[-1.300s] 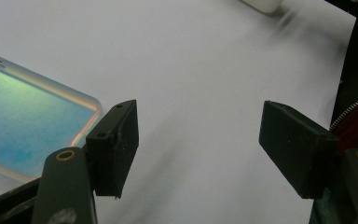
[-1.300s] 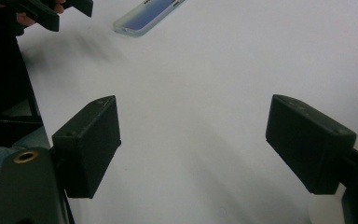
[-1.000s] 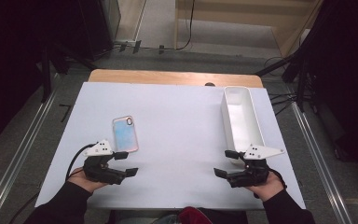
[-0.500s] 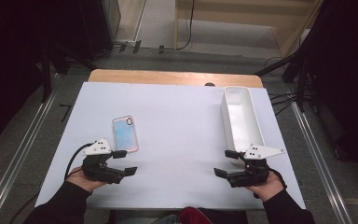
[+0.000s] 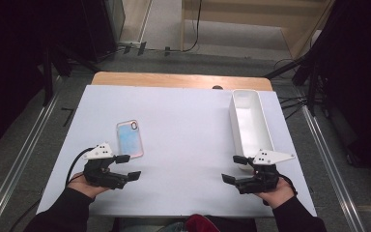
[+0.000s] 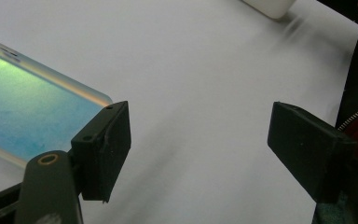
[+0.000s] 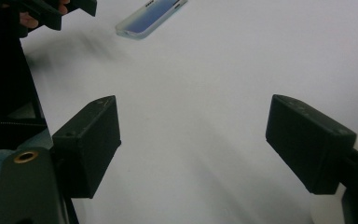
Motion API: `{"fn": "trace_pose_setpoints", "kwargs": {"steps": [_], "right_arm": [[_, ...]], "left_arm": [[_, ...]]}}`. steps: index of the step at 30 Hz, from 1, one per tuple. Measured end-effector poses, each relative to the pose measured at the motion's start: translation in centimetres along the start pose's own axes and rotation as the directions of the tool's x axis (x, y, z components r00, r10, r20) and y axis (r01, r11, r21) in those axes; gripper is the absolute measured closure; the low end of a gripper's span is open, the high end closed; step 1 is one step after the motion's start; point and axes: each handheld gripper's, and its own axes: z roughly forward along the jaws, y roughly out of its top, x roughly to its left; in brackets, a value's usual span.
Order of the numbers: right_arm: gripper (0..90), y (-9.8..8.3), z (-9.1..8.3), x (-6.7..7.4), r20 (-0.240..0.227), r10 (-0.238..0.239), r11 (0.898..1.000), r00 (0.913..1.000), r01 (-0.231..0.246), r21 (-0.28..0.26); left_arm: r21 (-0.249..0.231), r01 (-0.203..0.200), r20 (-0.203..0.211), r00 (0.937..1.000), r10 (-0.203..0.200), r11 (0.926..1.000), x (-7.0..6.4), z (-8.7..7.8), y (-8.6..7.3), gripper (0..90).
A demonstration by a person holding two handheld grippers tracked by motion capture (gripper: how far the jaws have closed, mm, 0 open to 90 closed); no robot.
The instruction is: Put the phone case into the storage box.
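A phone [image 5: 129, 139] in a clear case with a blue-green back lies flat on the white table sheet [image 5: 188, 116], left of centre. My left gripper [image 5: 129, 166] rests on the sheet just in front of the phone, jaws open and pointing right with nothing between them. In the left gripper view the phone [image 6: 28, 112] lies just past the left jaw of my left gripper [image 6: 198, 135]. My right gripper [image 5: 232, 168] sits at the front right, open and empty, pointing left. In the right gripper view, my right gripper [image 7: 193, 130] frames bare sheet, and the phone [image 7: 151, 17] lies far off.
A long white bin [image 5: 250, 126] stands on the right side of the sheet, its near end beside the right gripper. A strip of wooden tabletop [image 5: 174, 79] shows behind the sheet. Metal rails [image 5: 24, 159] run along both sides of the table.
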Motion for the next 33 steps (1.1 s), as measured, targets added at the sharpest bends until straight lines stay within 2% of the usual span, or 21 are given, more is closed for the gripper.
{"fn": "trace_pose_setpoints", "kwargs": {"steps": [4, 10, 11, 17, 25, 27, 33], "right_arm": [[16.4, 0.0, 0.0, 0.0, 0.000, 0.000, 1.000, 1.0000, 0.000, 0.000], [16.4, 0.0, 0.0, 0.0, -0.003, 0.004, 1.000, 1.0000, -0.004, -0.003], [16.4, 0.0, 0.0, 0.0, -0.003, 0.004, 1.000, 1.0000, -0.004, -0.003], [16.4, 0.0, 0.0, 0.1, -0.001, -0.002, 1.000, 1.0000, 0.002, -0.004], [16.4, 0.0, 0.1, 0.1, -0.004, -0.003, 1.000, 1.0000, 0.003, -0.005], [16.4, 0.0, 0.1, 0.1, -0.004, -0.003, 1.000, 1.0000, 0.003, -0.005], [16.4, 0.0, 0.1, 0.1, -0.004, -0.004, 1.000, 1.0000, 0.004, 0.005]], "left_arm": [[-0.002, 0.010, -0.008, 0.9999, -0.010, 0.9999, 0.2, -0.2, 0.0, 21.2], [-0.005, 0.026, -0.052, 0.9983, -0.026, 0.9997, 0.9, -0.9, 0.1, 21.0], [-0.019, 0.030, -0.080, 0.9963, -0.032, 0.9994, 1.2, -1.1, 0.1, 21.0], [-0.033, 0.054, -0.120, 0.9911, -0.057, 0.9980, 2.1, -1.7, 0.1, 20.9], [-0.048, 0.090, -0.188, 0.9774, -0.097, 0.9948, 3.5, -2.7, 0.0, 20.9], [-0.058, 0.101, -0.197, 0.9741, -0.111, 0.9932, 3.7, -2.7, 0.0, 20.9], [-0.056, 0.125, -0.202, 0.9702, -0.134, 0.9906, 4.2, -2.2, 0.7, 21.0]]}}
